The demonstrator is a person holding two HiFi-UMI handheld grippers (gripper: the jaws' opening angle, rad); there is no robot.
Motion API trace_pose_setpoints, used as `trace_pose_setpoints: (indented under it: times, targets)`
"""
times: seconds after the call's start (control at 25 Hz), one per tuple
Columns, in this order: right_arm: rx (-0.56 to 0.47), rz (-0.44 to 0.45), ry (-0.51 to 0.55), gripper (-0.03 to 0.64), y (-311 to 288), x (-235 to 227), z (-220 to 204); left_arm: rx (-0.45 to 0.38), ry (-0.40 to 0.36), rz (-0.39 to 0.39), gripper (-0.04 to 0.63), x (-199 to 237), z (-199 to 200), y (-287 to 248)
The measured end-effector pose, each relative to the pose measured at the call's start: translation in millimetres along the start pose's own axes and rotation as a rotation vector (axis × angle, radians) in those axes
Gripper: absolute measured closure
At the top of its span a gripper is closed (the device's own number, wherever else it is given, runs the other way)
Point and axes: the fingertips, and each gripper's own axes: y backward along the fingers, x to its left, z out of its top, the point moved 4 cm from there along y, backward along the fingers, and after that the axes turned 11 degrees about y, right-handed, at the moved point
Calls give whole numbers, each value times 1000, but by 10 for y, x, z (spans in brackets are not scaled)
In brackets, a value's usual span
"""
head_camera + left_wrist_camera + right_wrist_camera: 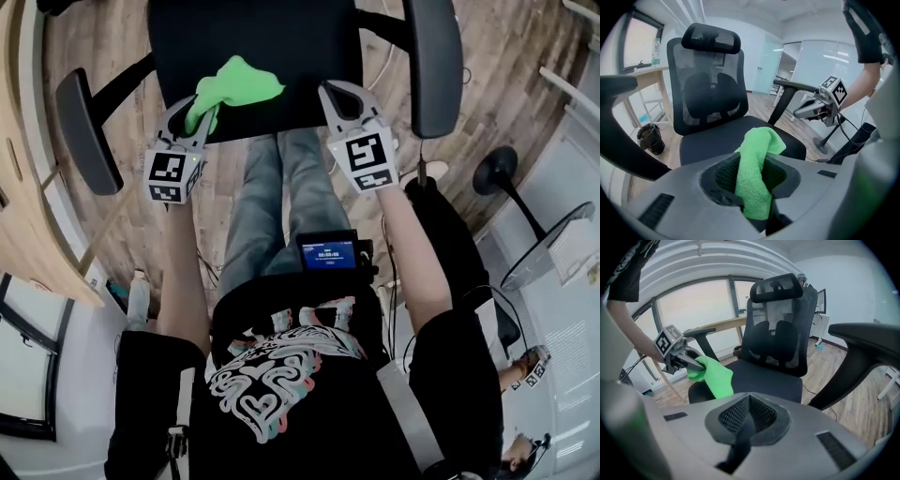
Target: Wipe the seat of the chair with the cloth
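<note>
1. A wooden desk (28, 187) runs along the far left. In the left gripper view a bottle (656, 51) stands upright on it; its contents cannot be made out.
2. A dark bin (649, 138) stands on the wooden floor (234, 187) near the desk's legs, to the left of the chair. Its mouth looks dark and crumpled, and what it holds cannot be told.
3. The chair's left armrest (86, 131) juts out beside the seat.
4. The left gripper (200, 111) is clamped on the green cloth (239, 82). A rolled part of the cloth is pinched between the jaws and the rest bunches out past them.
5. The cloth is over the front left part of the black seat (281, 47). From the right gripper view it hangs down from the jaws near the seat's front edge. Whether it touches the seat cannot be told.
6. The mesh backrest (705, 93) and headrest (711, 38) rise upright behind the seat.
7. The right gripper (342, 98) is at the seat's front right edge, apart from the cloth. Its jaws are pressed together with nothing between them.
8. The right armrest (433, 66) lies just beyond it.
</note>
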Motion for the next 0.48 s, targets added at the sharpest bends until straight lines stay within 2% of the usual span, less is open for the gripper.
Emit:
trace_pose_setpoints:
  times: [0.48]
  targets:
    - [25, 52, -37, 615, -273, 80, -254, 85, 8, 10, 485, 94, -308, -348]
